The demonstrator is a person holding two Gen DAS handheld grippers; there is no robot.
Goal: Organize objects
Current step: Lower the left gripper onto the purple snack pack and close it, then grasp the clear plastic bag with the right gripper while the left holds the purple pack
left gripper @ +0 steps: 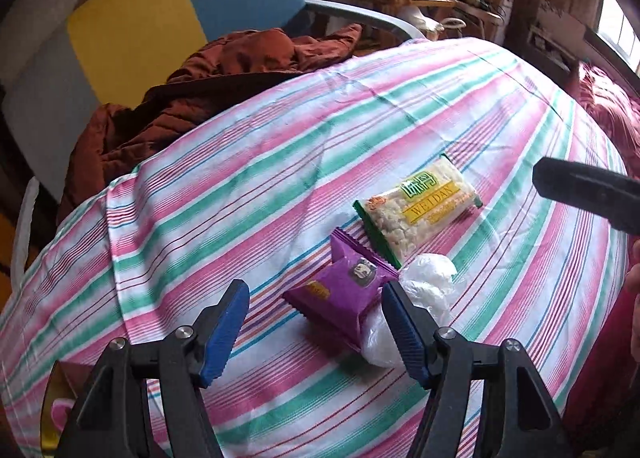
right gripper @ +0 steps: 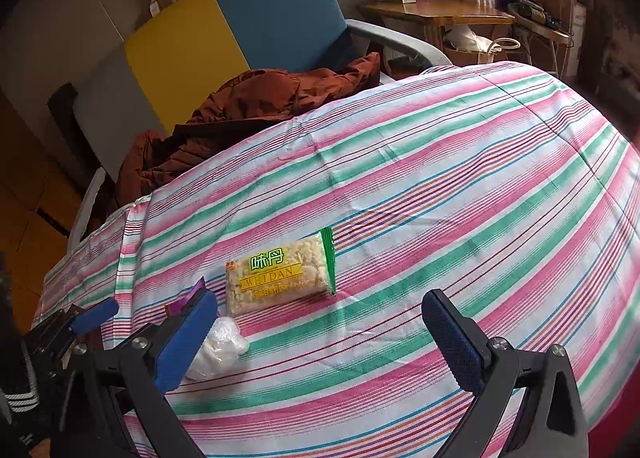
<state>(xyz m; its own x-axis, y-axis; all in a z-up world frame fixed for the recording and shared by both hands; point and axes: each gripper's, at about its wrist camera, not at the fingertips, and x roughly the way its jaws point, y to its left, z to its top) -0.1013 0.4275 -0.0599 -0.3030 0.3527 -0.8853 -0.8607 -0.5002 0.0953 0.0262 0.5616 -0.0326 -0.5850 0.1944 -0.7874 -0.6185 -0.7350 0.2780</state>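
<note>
Three items lie on the striped cloth (left gripper: 240,177). A purple snack packet (left gripper: 340,290) sits just ahead of my left gripper (left gripper: 316,298), which is open and empty with the packet between its blue pads. A white crumpled plastic wrap (left gripper: 424,278) lies beside the packet, against the right pad. A clear "WEIDAN" snack bag (left gripper: 420,205) with a green edge lies farther off. In the right wrist view the snack bag (right gripper: 280,278) is ahead left of my open, empty right gripper (right gripper: 320,310). The white wrap (right gripper: 220,346) and a corner of the purple packet (right gripper: 188,298) show by its left finger.
A brown jacket (left gripper: 192,89) is heaped at the cloth's far left edge, in front of a yellow, blue and grey chair (right gripper: 224,25). A wooden desk (right gripper: 436,13) with boxes stands behind. Red bedding (left gripper: 608,105) lies at the right. The striped cloth (right gripper: 440,185) stretches away to the right.
</note>
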